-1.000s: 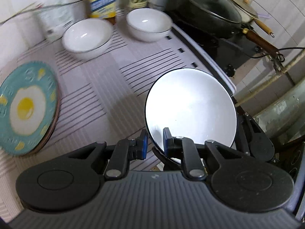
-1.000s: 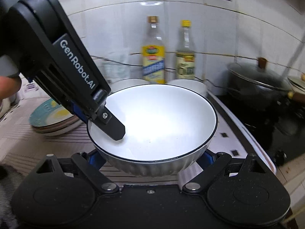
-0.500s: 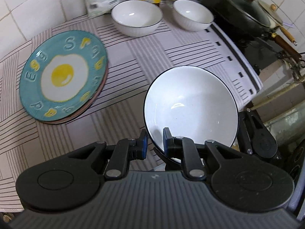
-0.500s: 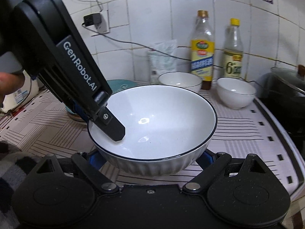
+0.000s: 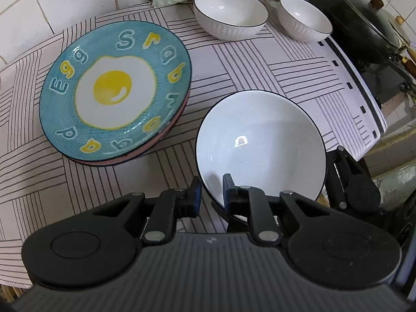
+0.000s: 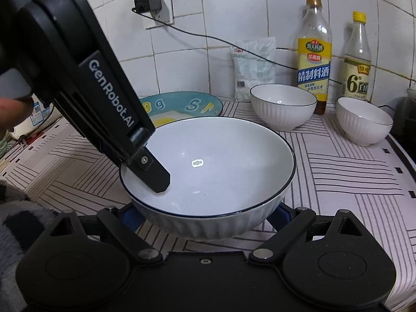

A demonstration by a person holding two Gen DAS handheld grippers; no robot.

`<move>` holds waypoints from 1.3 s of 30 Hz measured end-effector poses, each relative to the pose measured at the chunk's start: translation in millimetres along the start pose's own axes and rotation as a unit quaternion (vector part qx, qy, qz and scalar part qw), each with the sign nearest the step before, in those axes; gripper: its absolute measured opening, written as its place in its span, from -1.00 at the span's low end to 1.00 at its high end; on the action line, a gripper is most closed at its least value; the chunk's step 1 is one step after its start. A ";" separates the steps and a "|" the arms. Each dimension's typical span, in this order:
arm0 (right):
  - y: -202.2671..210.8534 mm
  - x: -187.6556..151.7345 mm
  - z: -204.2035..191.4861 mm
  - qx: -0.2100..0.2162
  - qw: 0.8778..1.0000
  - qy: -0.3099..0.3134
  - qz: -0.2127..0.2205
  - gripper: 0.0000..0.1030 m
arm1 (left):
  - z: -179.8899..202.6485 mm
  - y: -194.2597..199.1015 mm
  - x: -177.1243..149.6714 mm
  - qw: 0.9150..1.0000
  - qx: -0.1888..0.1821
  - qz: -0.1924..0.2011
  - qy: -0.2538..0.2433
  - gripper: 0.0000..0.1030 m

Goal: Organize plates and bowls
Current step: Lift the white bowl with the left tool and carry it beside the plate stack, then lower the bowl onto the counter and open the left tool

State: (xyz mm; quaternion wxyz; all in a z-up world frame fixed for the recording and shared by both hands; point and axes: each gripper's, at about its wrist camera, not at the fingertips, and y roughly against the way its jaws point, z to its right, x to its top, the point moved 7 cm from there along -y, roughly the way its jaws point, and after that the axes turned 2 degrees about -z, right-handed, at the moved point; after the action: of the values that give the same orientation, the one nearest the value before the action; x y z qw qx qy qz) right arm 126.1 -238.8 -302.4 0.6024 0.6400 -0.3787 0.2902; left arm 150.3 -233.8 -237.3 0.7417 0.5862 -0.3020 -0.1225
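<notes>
Near the lower middle of both views sits the big bowl, white with a dark rim, held between two tools. The left gripper pinches its near rim, one finger inside the bowl and one outside. The right gripper is spread wide around the ribbed base, its blue pads close to both sides; whether they press the wall or only cradle it, I cannot tell. Whether the bowl rests on the striped surface or hangs just above it is not clear either.

At the upper right of the left view stand two smaller bowls: the mid bowl and, just beside it, the small bowl. A stack of plates topped with an egg design lies at the left, apart from the big bowl.

The step in hand looks like placing the big bowl as the bottom of a nest. Keep it level, lower it until the base sits flat, then release the rim pinch slowly so the bowl does not tip. Leave room from the plates, and keep clear of the pan at the far right.
</notes>
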 end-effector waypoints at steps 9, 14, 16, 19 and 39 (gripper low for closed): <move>-27.3 -4.7 -2.3 0.018 1.000 0.005 -0.011 0.87 | -15.1 -17.1 1.8 1.000 0.012 -0.008 0.012 -0.70; -33.3 -5.4 -2.5 0.010 1.000 0.022 -0.006 0.87 | -15.2 -20.2 3.4 1.000 0.015 -0.003 0.012 -0.70; -33.1 -6.3 -3.2 0.008 1.000 0.028 -0.006 0.88 | -15.3 -21.1 3.0 1.000 0.015 -0.005 0.015 -0.70; -32.1 -5.7 -3.2 0.002 0.999 0.032 -0.021 0.88 | -14.8 -21.2 2.3 1.000 0.017 -0.005 0.015 -0.70; 33.3 8.5 15.5 -0.012 0.997 0.013 -0.072 0.88 | -5.0 34.3 8.8 0.999 0.051 0.015 -0.005 -0.05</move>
State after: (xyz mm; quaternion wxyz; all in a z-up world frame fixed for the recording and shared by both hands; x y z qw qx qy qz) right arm 101.6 -254.8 -278.6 0.6343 0.6546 -0.3267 0.2499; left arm 154.3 -224.8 -202.9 0.7107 0.6184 -0.3204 -0.0989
